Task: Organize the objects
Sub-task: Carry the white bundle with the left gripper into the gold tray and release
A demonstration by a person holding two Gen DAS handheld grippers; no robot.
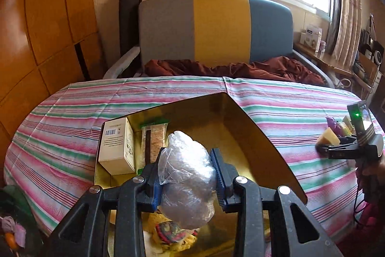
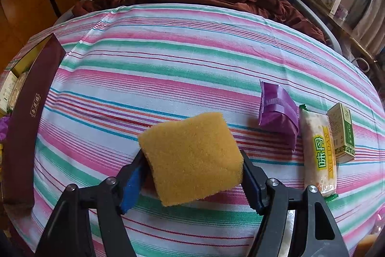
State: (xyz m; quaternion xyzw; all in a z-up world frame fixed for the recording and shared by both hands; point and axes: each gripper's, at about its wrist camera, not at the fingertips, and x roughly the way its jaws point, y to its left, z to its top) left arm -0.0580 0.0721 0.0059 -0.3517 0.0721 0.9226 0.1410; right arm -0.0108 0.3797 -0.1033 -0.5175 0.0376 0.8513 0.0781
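In your left wrist view, your left gripper (image 1: 189,175) is clamped on a crumpled clear plastic bag (image 1: 189,175), carried above the open gold-lined box (image 1: 252,127) that lies on the pink, green and white striped bedsheet (image 1: 288,98); you seem to hold it there so that it can drop into the free right half of the box. Inside, along the left wall, a cream carton with a barcode (image 1: 118,146) sits just beside a clear-wrapped speckled snack bar (image 1: 155,139), packed tight, probably to save room. Below the bag something yellow with a red patterned patch (image 1: 173,230) is mostly hidden by the gripper's frame, and I cannot tell what it is. At the right edge your right gripper (image 1: 324,147) shows small, with a yellow block between its fingers. In your right wrist view, the right gripper (image 2: 195,177) is closed on a yellow rectangular sponge (image 2: 192,160), squeezed at its sides and raised off the sheet, likely bound for the same box, whose maroon outer wall (image 2: 31,112) runs down the left edge with its contents only partly seen. Still waiting on the sheet to the right are a purple foil packet (image 2: 278,115), a clear snack pack with green lettering (image 2: 318,151) touching it, and a small green and cream carton (image 2: 343,131) just beside that. The carton's print is too small to read, and the lower right corner is blurred.
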